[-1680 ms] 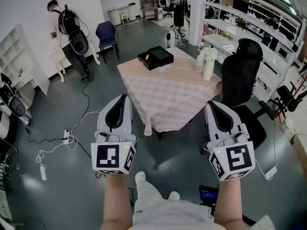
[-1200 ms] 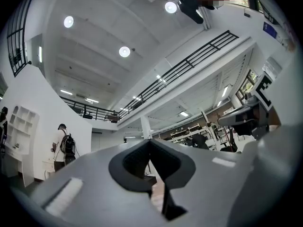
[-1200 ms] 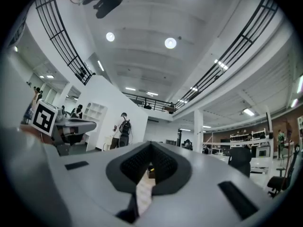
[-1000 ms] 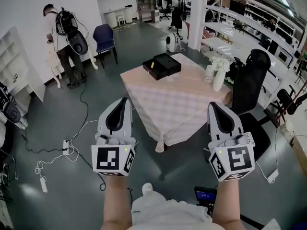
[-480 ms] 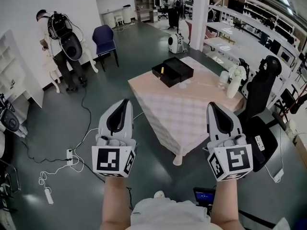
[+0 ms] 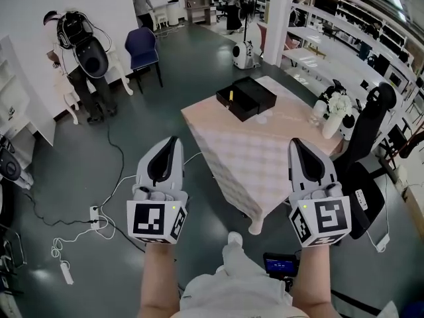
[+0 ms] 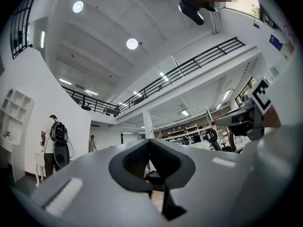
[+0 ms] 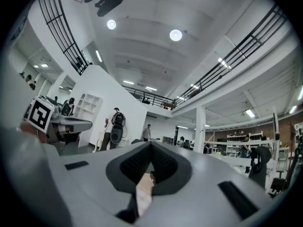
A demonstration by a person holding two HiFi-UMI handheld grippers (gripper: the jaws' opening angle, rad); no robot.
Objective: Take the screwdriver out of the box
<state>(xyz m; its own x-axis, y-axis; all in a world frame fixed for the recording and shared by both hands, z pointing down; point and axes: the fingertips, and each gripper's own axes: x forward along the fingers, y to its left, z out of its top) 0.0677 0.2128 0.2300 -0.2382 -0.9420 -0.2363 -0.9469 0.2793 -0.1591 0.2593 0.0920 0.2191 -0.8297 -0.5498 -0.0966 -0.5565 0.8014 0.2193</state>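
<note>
Status: nothing done yet. Your left gripper (image 6: 173, 140) and right gripper (image 6: 295, 142): jaws together, empty. Screwdriver (image 6: 230, 95): lies in black box (image 6: 255, 103), well apart from you.

Bright, even light from 2 round ceiling lamps (image 7: 132, 43), soft shadows, fisheye warp, dark corners.

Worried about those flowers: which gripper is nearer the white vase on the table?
Right. The right gripper hovers on the vase's side of the table, short of it; the left gripper is off the opposite side, farther away.
</note>
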